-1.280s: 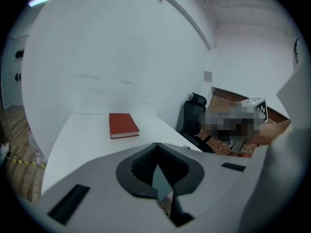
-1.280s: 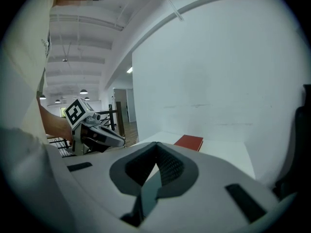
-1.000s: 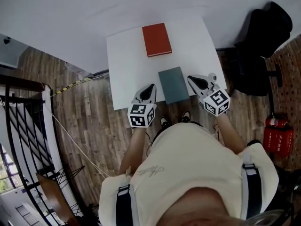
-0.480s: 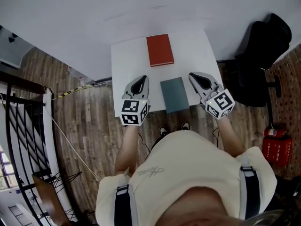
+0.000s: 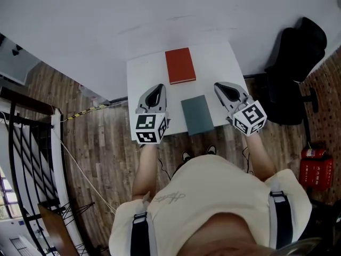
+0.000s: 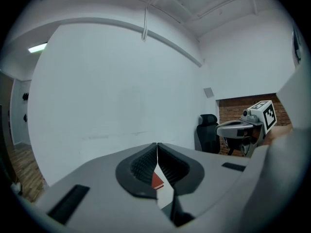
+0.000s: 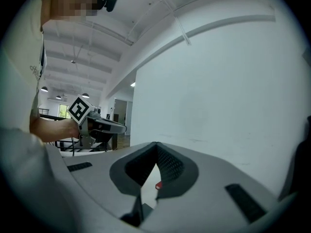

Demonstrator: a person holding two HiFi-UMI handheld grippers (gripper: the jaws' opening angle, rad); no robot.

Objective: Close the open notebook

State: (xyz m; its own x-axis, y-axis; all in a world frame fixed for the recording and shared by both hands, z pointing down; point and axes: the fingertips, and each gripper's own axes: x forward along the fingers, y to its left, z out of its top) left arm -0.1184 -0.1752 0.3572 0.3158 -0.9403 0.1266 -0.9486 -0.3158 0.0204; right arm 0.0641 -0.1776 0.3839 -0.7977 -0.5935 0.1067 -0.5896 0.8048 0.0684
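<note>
Teal-grey and already shut, the notebook (image 5: 197, 114) lay flat on the white table (image 5: 145, 71), its near end reaching the table's front edge, roughly midway between the two grippers. Beyond it, nearer the wall and well apart from it, a red book (image 5: 180, 65) also lay closed. The left gripper (image 5: 155, 92) hovered over the table just to the notebook's left, and the right gripper (image 5: 223, 89) hovered to its right, neither touching it. In the left gripper view the jaws of the left gripper (image 6: 157, 146) met at their tips with nothing held, and a sliver of the red book (image 6: 156, 180) showed through the gap lower down. The right gripper (image 6: 234, 128) appeared off to one side there, in front of a black office chair (image 6: 207, 131). In the right gripper view the jaws of the right gripper (image 7: 156, 145) were likewise pressed together and empty, with a small red patch showing below them and the left gripper (image 7: 104, 126) held out at the side. In the head view the office chair (image 5: 294, 63) stood to the table's right on a wooden floor (image 5: 101, 137), with a red fire extinguisher (image 5: 314, 163) nearer the person.
</note>
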